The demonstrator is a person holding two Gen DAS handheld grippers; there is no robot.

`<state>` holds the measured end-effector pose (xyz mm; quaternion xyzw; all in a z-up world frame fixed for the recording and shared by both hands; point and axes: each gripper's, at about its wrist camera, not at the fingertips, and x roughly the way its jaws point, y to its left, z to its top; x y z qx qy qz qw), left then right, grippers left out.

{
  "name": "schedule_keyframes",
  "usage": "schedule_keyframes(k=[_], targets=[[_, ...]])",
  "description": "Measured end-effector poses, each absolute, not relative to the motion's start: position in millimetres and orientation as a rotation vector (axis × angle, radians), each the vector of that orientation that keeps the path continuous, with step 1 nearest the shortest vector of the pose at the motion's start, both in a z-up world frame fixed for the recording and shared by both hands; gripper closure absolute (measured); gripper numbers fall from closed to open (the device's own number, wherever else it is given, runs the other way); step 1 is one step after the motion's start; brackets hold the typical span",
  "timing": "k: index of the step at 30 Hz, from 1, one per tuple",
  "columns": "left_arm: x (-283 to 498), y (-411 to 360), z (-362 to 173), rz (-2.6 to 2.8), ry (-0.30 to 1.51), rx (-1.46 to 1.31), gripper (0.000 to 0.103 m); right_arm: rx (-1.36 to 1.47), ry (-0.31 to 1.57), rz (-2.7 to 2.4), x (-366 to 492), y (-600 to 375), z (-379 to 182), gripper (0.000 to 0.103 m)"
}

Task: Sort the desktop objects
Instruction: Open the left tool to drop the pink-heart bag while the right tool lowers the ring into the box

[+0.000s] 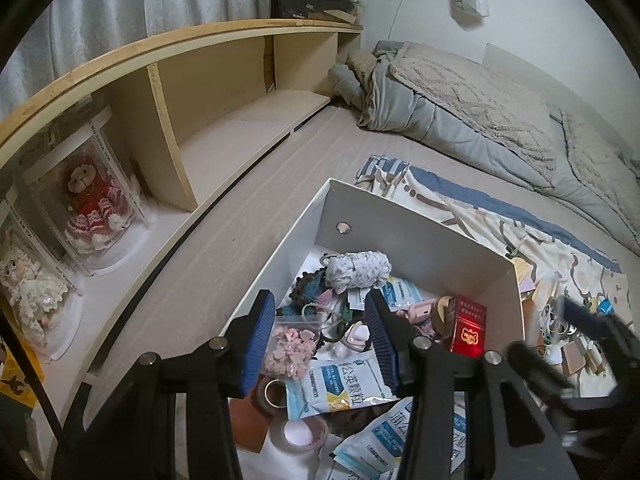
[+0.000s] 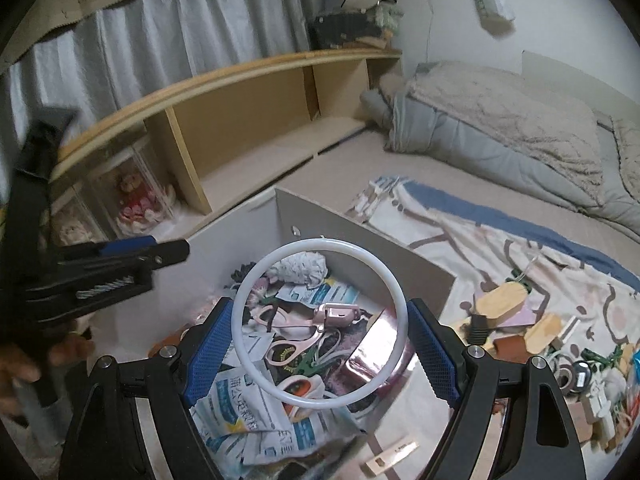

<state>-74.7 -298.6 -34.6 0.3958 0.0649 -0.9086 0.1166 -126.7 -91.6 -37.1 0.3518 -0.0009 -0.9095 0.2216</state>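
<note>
A white box on the bed holds mixed small items: medicine sachets, a red carton, a bag of pink pieces, pink scissors. My right gripper is shut on a white ring and holds it above the box. My left gripper is open and empty over the box's left part. It also shows at the left of the right wrist view. The right gripper shows blurred in the left wrist view.
Several loose small items lie on a patterned cloth right of the box. A wooden shelf unit with boxed dolls runs along the left. A folded grey quilt lies at the back.
</note>
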Motion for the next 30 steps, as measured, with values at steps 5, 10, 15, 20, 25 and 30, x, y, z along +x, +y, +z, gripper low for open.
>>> schedule_keyframes(k=[5, 10, 15, 20, 25, 30], targets=[[-77, -298, -32, -2.679, 0.199, 1.151, 0.056, 1.076, 0.053, -2.490, -144, -112, -59, 0.018], [-77, -299, -29, -2.690, 0.219, 1.135, 0.056, 1.174, 0.110, -2.457, -162, -129, -78, 0.018], [-77, -300, -28, -2.695, 0.223, 1.129, 0.056, 1.215, 0.110, -2.456, -171, -134, -85, 0.018], [-79, -299, -30, -2.693, 0.215, 1.139, 0.056, 1.266, 0.182, -2.477, -179, -134, -93, 0.018], [-79, -297, -31, -2.689, 0.198, 1.145, 0.056, 1.330, 0.227, -2.448, -182, -133, -104, 0.018], [-79, -294, -32, -2.691, 0.190, 1.149, 0.052, 1.310, 0.212, -2.466, -179, -131, -98, 0.000]])
